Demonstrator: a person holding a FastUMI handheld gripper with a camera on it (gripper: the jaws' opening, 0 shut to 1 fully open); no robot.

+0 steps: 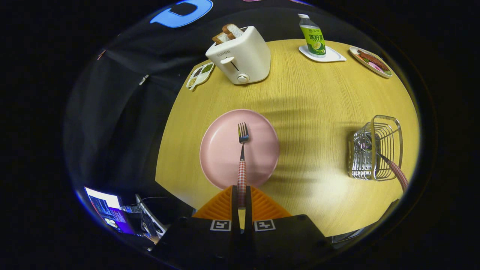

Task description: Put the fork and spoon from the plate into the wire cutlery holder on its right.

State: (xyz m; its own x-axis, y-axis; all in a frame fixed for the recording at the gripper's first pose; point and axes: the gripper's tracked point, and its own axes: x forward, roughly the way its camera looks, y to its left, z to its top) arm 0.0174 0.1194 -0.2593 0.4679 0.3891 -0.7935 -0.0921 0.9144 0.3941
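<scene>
The jaws are seen closed together on the checked red-and-white handle of the fork [243,150], with the gripper [242,195] set at the near rim of the plate [221,150]. The handle's end is clamped between the two orange fingers [221,206], and the rest of the fork is stretched straight ahead of them over the middle of the pink plate, tines pointing away towards the toaster [242,56]. Whether the fork is resting on the plate or lifted just off it cannot be told.

The spoon [393,168] is found in the wire holder [377,150], well to the right of the plate on the yellow wooden worktop [311,105]. Its bowl is down inside the wire basket and its checked handle is leaned out over the near right edge. The holder is stood upright, apart from everything else.

Beyond the plate, the white toaster is placed near the far edge of the worktop with two slices of bread [228,33] raised in its slots. A small sectioned dish [200,75] is laid just to the left of it. Further right, a green-labelled bottle [312,35] is stood on a white coaster [330,55], and a dish of food [371,62] is set beside that. A lit laptop [108,213] is seen below the worktop's near left edge.
</scene>
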